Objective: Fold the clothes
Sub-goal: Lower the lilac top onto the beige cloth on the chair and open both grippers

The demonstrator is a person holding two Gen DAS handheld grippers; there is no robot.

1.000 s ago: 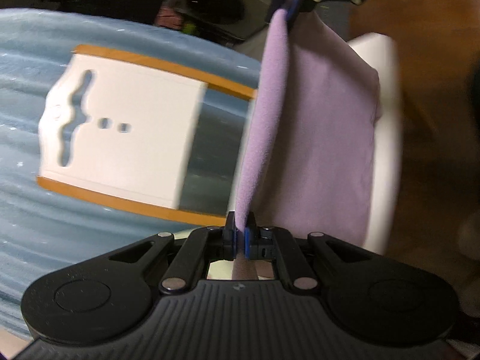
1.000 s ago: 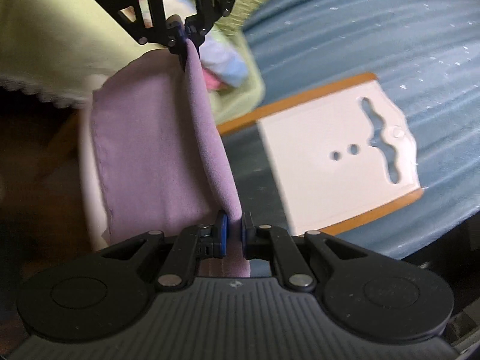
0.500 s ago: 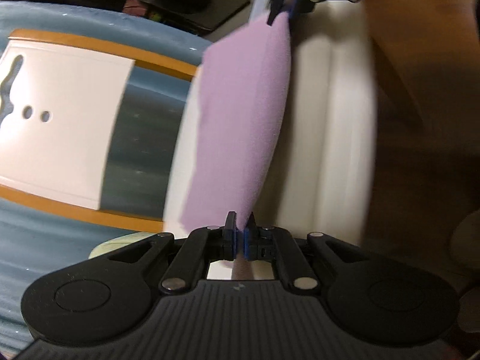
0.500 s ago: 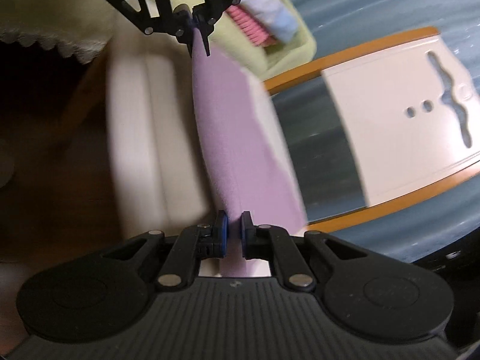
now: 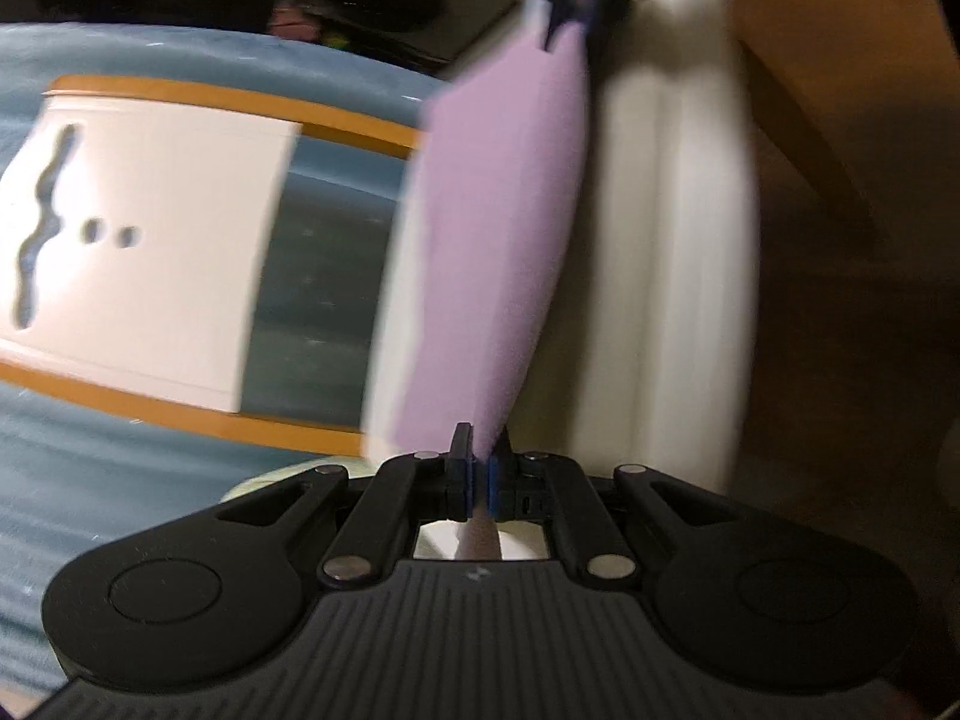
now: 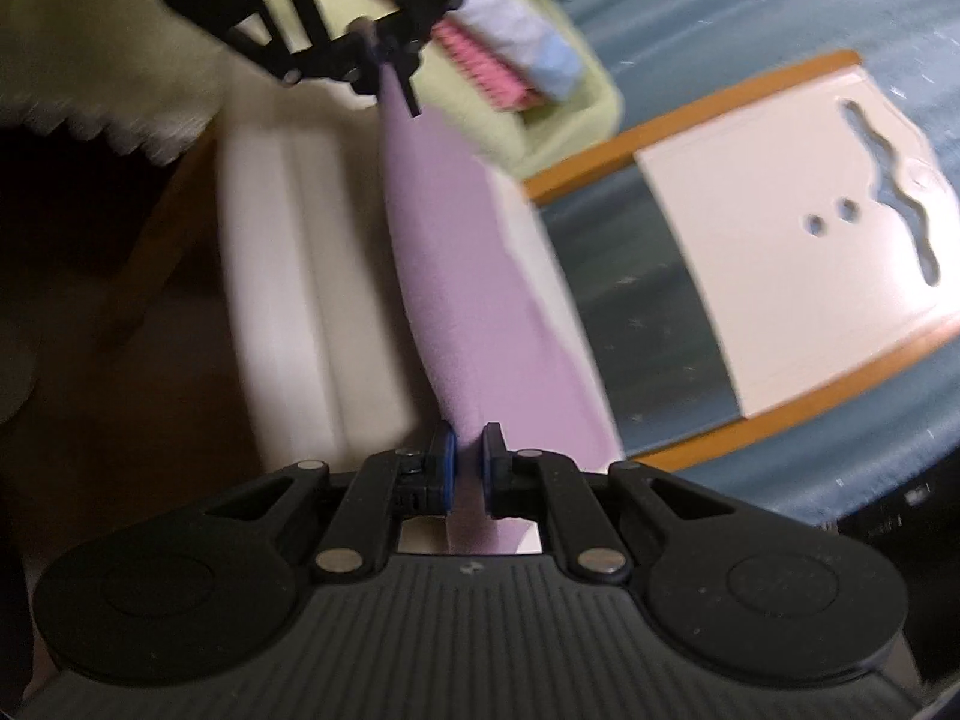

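Two handheld grippers facing each other across a folding surface. The left gripper [image 5: 478, 468] pinches one end of a lilac cloth [image 5: 498, 228] between its blue pads; the right gripper [image 6: 467, 456] pinches the opposite end in the same way, so the cloth [image 6: 456, 276] spans between them as a taut, narrow fold. In each view the other gripper appears at the far end of the cloth, near the top of the frame.

The cloth hangs over a white folding panel [image 5: 672, 276], a ridged white slab lying at the edge of a surface covered in blue ribbed fabric [image 5: 120, 480]. Whether the cloth touches the panel cannot be told, owing to blur. Beside the panel lies a second white board [image 6: 780, 252] with orange side strips, a wavy slot and two small holes.

In the right wrist view, a pale green sheet [image 6: 558, 114] carries pink and light blue clothes [image 6: 510, 48] at the far end of the panel. Brown flooring [image 5: 840, 300] lies beyond the panel's outer edge.
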